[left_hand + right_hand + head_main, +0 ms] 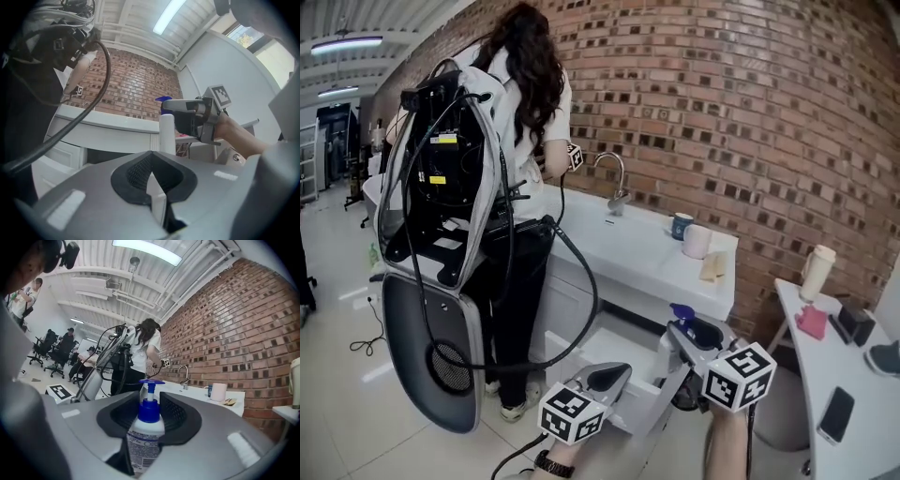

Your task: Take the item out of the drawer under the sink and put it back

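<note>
A white pump bottle with a blue top (146, 437) stands upright between the jaws of my right gripper (149, 414), whose pads press on its sides. In the head view only the bottle's blue pump (681, 312) shows above the right gripper (686, 336), over the open white drawer (569, 349) under the sink counter (647, 261). From the left gripper view the bottle (167, 133) appears held in the right gripper (194, 119) in front of the counter. My left gripper (152, 155) is shut with nothing in it and hangs low beside the drawer (605, 380).
A person carrying a large black and grey backpack rig (450, 234) stands at the faucet (614, 183) on the left. Two mugs (697, 241) sit on the counter's right end. A white table (825, 375) at the right holds a tumbler (817, 270) and a phone (838, 412).
</note>
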Demonstrator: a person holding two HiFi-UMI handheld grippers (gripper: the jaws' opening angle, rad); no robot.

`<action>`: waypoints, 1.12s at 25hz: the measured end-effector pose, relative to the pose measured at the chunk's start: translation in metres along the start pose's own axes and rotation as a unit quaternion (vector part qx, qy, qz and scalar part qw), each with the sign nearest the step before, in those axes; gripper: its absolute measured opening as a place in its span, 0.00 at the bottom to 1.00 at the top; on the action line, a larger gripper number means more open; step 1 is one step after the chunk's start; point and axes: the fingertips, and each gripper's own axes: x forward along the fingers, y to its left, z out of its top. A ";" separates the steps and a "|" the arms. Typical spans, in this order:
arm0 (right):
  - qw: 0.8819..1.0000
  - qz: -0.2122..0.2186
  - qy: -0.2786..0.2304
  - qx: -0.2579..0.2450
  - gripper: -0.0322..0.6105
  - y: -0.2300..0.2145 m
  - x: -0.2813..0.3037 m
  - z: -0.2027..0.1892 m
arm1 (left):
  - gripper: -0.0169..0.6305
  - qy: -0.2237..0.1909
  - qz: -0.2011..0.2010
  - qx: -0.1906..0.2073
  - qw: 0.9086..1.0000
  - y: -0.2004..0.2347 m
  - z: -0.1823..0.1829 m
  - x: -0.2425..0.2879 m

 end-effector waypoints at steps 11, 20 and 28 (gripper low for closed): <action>1.000 -0.001 0.015 0.016 0.26 -0.003 0.013 -0.019 | 0.05 0.002 0.001 -0.001 1.000 0.003 -0.001 -0.002; 0.992 0.013 0.093 0.079 0.26 -0.015 0.065 -0.101 | 0.05 0.007 0.004 -0.002 1.000 0.007 0.001 -0.009; 0.981 0.028 0.098 0.165 0.27 -0.016 0.075 -0.149 | 0.05 -0.002 0.007 -0.007 1.000 0.010 0.002 -0.010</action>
